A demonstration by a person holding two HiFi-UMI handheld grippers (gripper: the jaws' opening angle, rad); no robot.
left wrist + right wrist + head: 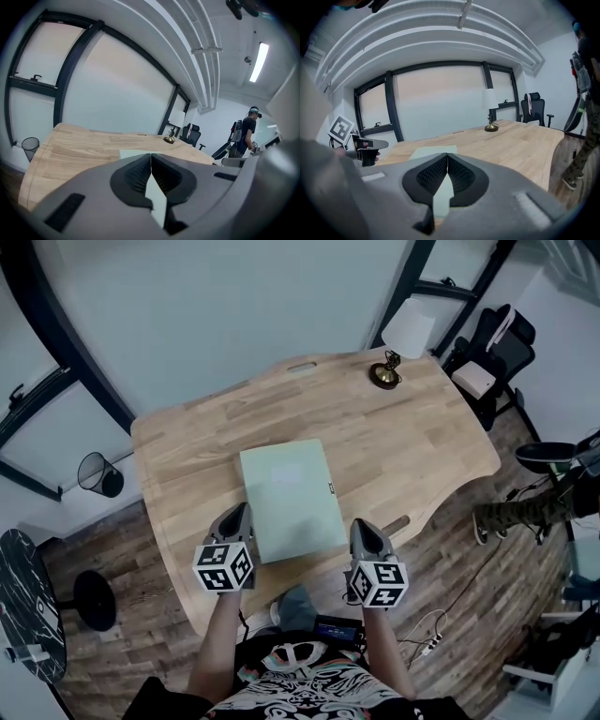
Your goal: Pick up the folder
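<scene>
Head view, flat rectangular folder (289, 500), grained wood table (422, 446), left gripper (238, 514), right gripper (362, 527), jaws pressed together

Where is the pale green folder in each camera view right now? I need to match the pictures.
Head view: the folder lies flat at picture centre, on the near half of the table.
Left gripper view: the folder is a pale strip, low centre.
Right gripper view: the folder is a pale strip, low and just left of centre.
Shared landmark: the brass lamp base at the table's far edge.
</scene>
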